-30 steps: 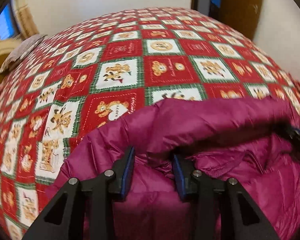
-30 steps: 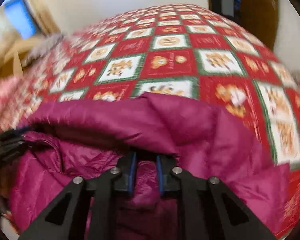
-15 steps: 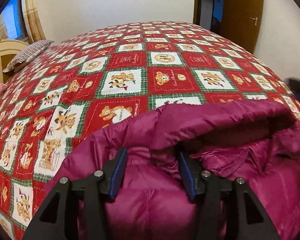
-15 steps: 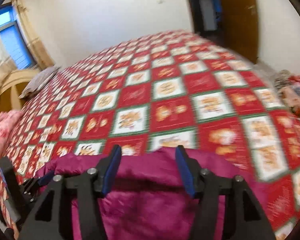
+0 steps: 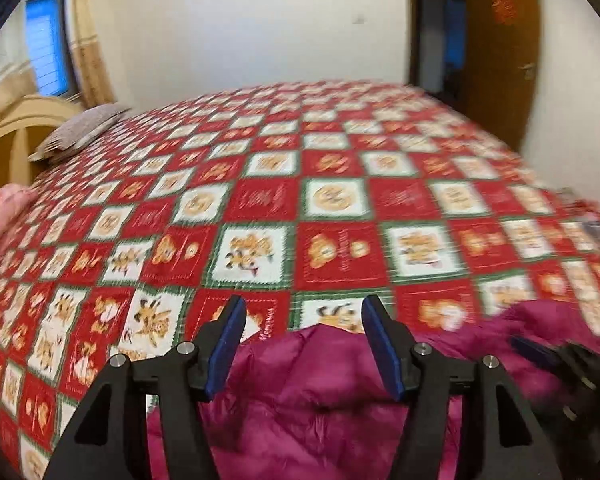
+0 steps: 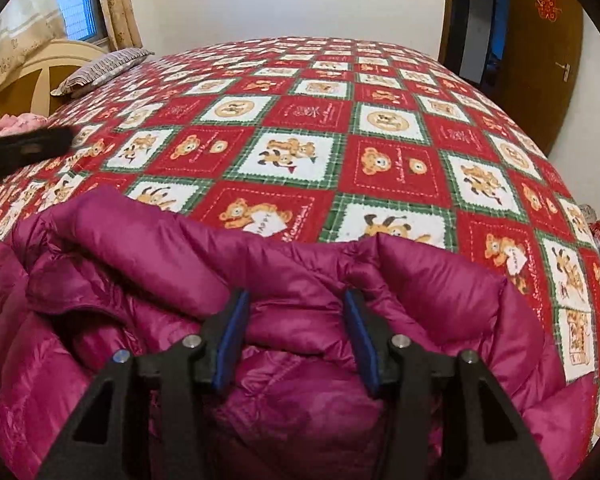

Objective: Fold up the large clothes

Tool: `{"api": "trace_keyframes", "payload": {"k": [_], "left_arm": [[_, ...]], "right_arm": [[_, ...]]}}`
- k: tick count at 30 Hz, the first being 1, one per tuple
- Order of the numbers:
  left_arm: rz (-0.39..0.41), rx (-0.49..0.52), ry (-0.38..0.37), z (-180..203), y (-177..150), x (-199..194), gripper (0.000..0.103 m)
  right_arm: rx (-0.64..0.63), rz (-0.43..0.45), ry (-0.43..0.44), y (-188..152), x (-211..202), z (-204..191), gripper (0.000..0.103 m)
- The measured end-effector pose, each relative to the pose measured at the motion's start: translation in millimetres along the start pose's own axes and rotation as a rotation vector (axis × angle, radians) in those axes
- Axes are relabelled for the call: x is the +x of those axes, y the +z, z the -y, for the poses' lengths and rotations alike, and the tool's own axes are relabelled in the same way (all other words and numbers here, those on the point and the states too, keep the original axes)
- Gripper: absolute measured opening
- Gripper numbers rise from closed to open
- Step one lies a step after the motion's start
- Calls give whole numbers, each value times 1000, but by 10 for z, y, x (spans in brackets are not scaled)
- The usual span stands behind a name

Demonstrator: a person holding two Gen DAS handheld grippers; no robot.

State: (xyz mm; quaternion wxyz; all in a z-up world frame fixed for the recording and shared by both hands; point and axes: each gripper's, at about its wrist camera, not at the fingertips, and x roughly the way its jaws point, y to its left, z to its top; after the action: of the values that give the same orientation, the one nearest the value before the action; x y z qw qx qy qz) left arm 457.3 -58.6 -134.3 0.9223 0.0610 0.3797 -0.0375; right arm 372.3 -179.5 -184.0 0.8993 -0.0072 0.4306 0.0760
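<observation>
The magenta puffer jacket point(image 6: 300, 320) is lying bunched at the near edge of the bed point(image 6: 340, 140), its lower part cut off by the frame. The right tongs point(image 6: 296, 334) are narrowing around a fold without pinching it. The left tongs point(image 5: 302, 346) are standing wide, opening and empty; that view is blurring, with the right tongs' tip point(image 5: 540, 354) barely readable.

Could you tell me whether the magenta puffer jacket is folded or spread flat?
Neither: the jacket lies bunched on the bedspread, its collar rolled, unfolded.
</observation>
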Motion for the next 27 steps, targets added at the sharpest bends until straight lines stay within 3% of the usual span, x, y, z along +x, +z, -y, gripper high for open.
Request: {"api": "trace_keyframes", "payload": {"k": [4,6,14,16,18,23,27], "left_arm": [[-94,18,85,60,-372,375,61],[-80,0,82,37,-505,415,63],[-64,56,146,135,-503,431,63],[-63,56,146,136,-508,430,63],[-63,55,144,135,-506,431,63],[-63,51,138,141,-511,431,63],[-65,55,142,138,-506,443,63]], "right_arm": [[2,1,1,53,27,-25,53],[8,0,7,63,22,-19,53],[80,65,49,143,-373,162,52],[67,40,21,145,-295,181,42],[44,-40,-25,90,-66,194,35],[-12,-13,-74,24,16,125,35],[13,3,-52,6,41,192,35]]}}
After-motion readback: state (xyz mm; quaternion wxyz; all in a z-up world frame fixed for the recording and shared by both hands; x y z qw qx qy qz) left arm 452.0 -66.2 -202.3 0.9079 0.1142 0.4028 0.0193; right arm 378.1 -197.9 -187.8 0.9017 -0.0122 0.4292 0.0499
